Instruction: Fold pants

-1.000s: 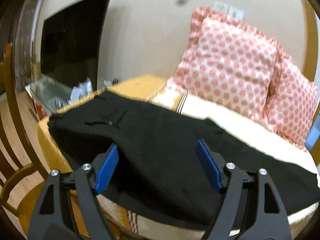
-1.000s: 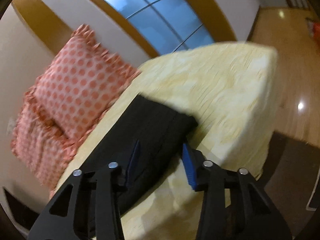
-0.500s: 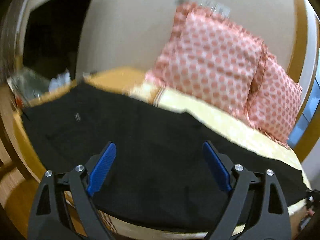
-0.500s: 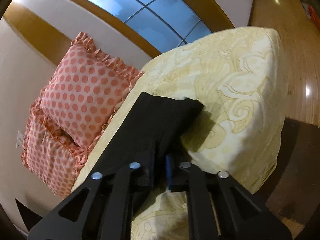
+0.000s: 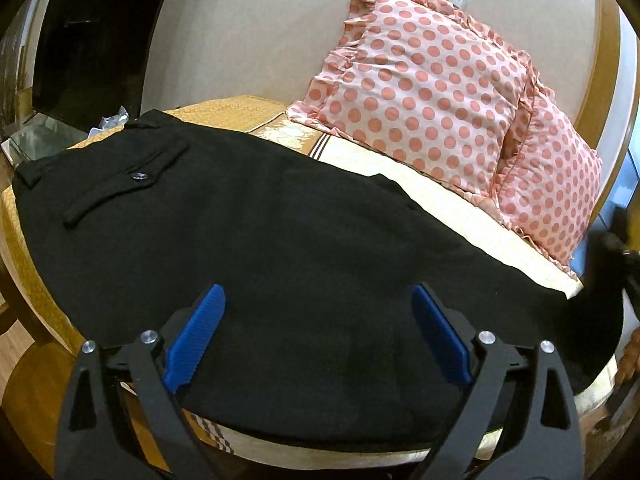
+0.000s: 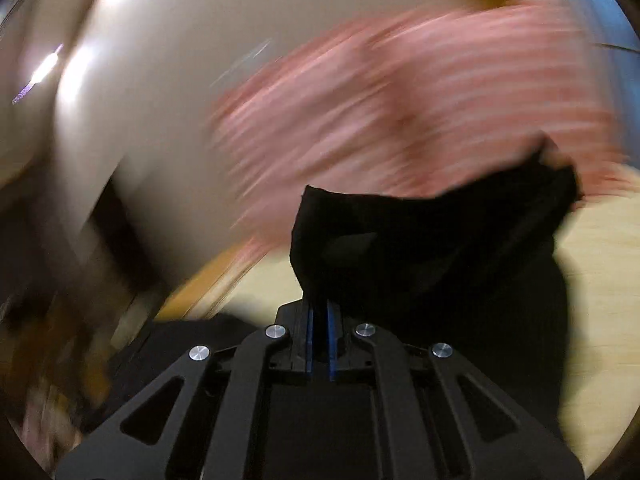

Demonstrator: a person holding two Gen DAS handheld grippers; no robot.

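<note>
The black fabric pants (image 5: pixel 288 240) lie across the yellow bed (image 5: pixel 460 208). The right gripper (image 6: pixel 319 344) pinches their hem, lifted toward twelve o'clock; the left gripper (image 5: pixel 316 332) hovers spread. The first fold is probably underway; next, carry the hem waistward.

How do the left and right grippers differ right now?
The left gripper is open, its blue pads wide apart above the black pants, holding nothing. The right gripper is shut, its pads pinching the pants' leg end, lifted off the bed. The left view is sharp; the right is motion-blurred. Both have black frames with blue pads.
</note>
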